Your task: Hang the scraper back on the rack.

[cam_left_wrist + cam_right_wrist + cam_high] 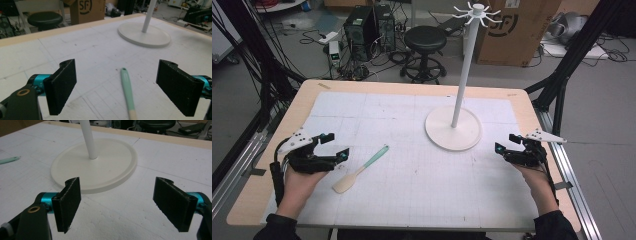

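Just beyond left tongs (agape): spatula

Soft, even room light, no glare. The white surface looks bright, shadows faint. Everything slightly blurry, backgrounds softest.

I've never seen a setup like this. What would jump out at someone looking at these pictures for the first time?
Probably the tall white stand with hooks at its top, rising from a round base on the far right part of the table. Then the two hand-held black tongs, left and right, both open and holding nothing. Between them, nearer the left tongs, lies a spatula with a mint-green handle.
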Motion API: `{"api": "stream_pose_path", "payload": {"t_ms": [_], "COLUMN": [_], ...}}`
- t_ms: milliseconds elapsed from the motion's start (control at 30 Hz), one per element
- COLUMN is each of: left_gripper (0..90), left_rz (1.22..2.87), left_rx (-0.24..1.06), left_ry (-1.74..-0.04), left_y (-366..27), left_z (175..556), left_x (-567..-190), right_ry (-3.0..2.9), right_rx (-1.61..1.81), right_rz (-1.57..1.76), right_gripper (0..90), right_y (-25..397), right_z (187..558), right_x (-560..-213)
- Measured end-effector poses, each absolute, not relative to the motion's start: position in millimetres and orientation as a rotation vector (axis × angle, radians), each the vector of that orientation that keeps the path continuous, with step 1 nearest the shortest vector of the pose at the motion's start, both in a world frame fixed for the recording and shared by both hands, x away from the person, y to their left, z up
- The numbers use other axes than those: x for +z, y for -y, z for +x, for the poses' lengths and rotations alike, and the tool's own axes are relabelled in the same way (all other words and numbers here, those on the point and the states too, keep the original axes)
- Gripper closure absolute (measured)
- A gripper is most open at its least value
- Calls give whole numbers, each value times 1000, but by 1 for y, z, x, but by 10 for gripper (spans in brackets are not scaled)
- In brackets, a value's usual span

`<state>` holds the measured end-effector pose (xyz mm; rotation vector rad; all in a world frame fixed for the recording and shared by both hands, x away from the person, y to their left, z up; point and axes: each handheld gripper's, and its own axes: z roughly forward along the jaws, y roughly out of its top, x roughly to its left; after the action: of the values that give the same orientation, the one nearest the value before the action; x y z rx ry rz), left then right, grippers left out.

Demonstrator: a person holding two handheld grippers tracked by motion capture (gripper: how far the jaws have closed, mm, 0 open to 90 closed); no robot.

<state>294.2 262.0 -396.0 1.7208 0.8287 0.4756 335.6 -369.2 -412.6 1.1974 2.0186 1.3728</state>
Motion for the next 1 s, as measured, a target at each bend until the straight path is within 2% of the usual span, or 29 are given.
{"api": "stream_pose_path", "payload": {"t_ms": [267,533,700,867,900,1000], "left_gripper": [236,334,381,466,515,575], "left_rz": [1848,1933,1991,2027,2044,2057], "left_rx": [419,375,390,369,361,359], "left_ry": [-868,-916,-949,-960,-952,-950], "left_y": [-240,-228,-222,-218,-216,-214], "left_z": [291,293,294,295,295,295], "left_x": [-415,-430,-437,-441,-442,-443], "right_ry": [-2018,-2024,-2030,-2030,-2033,-2033], "right_rx": [1367,1362,1357,1357,1356,1354], "right_rz": [1209,1208,1205,1208,1206,1205], "right_gripper": [215,216,217,217,217,217], "right_y": [371,371,370,370,370,370], "right_z": [336,336,336,336,337,337], "right_x": [-414,-415,-415,-415,-415,-416]}}
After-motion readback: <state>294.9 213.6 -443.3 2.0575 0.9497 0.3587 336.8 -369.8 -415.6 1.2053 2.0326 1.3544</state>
